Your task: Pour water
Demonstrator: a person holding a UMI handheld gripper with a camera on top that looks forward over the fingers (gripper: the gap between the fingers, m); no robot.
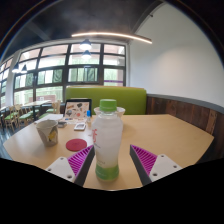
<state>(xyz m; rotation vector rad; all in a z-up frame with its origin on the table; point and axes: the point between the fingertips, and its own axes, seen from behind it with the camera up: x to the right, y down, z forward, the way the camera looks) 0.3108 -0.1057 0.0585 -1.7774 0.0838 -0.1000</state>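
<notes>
I hold the gripper (108, 160) level over the round wooden table (170, 135), jaws wide. The clear plastic bottle (107, 140) with a green cap stands upright between the magenta pads (143, 158), a gap at each side; its base is cut off from sight. At ten o'clock sit a paper cup (48, 131) and a red coaster (76, 145).

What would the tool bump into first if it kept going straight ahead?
The bottle. It already stands between the open tool's pads, so it looks first in line.
</notes>
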